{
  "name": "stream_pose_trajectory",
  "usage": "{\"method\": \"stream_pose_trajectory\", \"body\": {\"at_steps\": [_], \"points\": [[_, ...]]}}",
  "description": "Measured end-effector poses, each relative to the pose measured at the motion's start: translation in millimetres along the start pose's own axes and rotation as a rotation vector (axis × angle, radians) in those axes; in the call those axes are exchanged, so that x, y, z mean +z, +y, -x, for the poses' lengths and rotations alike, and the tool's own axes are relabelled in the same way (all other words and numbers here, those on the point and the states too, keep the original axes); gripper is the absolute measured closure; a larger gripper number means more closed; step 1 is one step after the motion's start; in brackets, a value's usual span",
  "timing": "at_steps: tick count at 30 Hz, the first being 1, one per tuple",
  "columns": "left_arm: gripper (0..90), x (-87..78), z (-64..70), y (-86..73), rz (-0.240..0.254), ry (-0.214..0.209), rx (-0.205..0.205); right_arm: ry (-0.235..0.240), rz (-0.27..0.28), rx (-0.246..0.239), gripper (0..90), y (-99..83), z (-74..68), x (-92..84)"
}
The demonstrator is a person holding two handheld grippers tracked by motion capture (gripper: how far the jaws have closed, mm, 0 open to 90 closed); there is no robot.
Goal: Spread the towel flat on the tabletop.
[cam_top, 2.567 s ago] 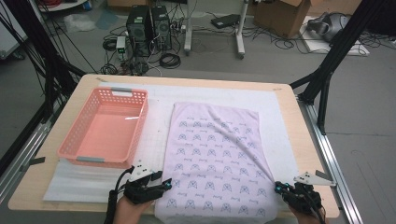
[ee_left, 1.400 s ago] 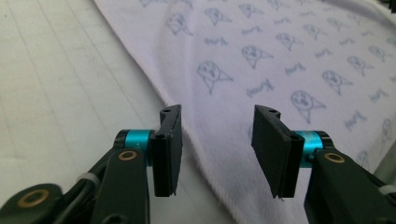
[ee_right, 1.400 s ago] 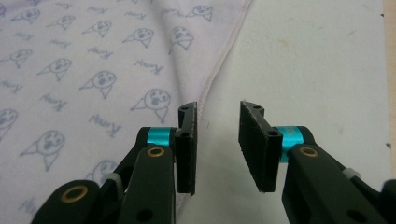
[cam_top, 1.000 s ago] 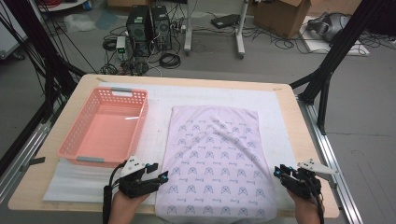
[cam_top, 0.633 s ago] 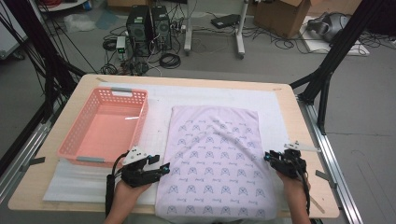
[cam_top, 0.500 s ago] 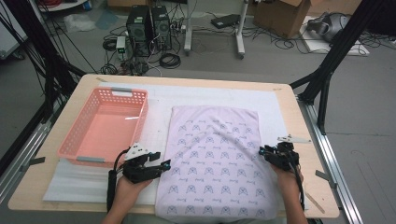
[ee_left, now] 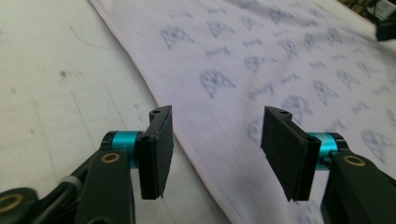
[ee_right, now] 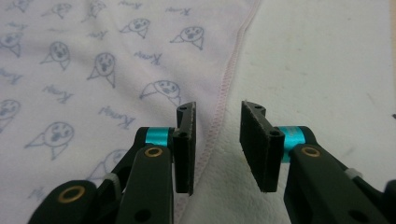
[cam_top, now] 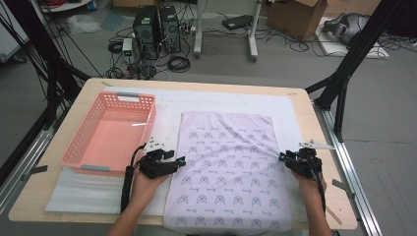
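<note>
Left gripper spread over patterned cloth's left edge. Right gripper parted, just been opening, straddling the right hem, pinching nothing.

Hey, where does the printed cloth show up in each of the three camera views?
High view: the printed cloth lies flat at centre, right of the pink basket, between the left tool and the right tool.
Left gripper view: it fills the upper right, its hem running down between the open jaws.
Right gripper view: it covers the upper left, its stitched hem passing between the open jaws.
Shared landmark: the white mat beside the hem.
</note>
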State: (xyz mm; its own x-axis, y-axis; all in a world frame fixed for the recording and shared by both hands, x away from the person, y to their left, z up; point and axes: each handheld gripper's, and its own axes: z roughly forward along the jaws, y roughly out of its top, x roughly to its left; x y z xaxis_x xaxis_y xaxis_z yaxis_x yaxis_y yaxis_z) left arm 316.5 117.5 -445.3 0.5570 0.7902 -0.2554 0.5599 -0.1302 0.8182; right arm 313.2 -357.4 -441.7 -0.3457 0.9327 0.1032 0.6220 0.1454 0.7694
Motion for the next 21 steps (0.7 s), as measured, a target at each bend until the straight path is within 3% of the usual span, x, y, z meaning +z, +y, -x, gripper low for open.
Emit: {"method": "stream_pose_trajectory", "body": {"at_steps": [3, 5, 7, 9, 14, 16, 18, 21], "points": [[49.7, 9.9, -2.7, 9.6, 0.01, 0.038, 0.005, 0.015, 0.006, 0.006, 64.8, -4.5, 1.3, -4.8], [51.9, 18.7, -6.5, 16.7, -0.031, 0.057, -0.003, 0.028, 0.008, 0.009, 64.6, -6.7, 2.5, -5.7], [54.7, 24.2, -8.5, 22.0, -0.022, 0.083, -0.006, 0.036, 0.008, 0.006, 64.3, -7.4, 2.5, -5.7], [57.3, 29.8, -11.4, 27.2, -0.046, 0.116, -0.003, 0.04, 0.009, 0.005, 64.1, -7.2, 0.7, -5.7], [61.2, 43.5, -10.0, 25.8, -0.082, 0.165, 0.025, 0.046, 0.012, -0.014, 64.0, -5.7, -4.3, -4.4], [69.7, 43.0, -10.2, 25.9, -0.084, 0.197, 0.039, 0.049, 0.013, -0.015, 63.8, -5.7, -4.9, -4.0], [87.5, 41.2, -13.8, 26.2, -0.086, 0.198, 0.058, 0.045, 0.013, -0.015, 62.4, -5.9, -5.2, -3.9], [88.0, 38.7, -16.4, 26.7, -0.082, 0.262, 0.083, 0.038, 0.021, -0.006, 58.0, -6.7, -4.7, -5.2]]}}
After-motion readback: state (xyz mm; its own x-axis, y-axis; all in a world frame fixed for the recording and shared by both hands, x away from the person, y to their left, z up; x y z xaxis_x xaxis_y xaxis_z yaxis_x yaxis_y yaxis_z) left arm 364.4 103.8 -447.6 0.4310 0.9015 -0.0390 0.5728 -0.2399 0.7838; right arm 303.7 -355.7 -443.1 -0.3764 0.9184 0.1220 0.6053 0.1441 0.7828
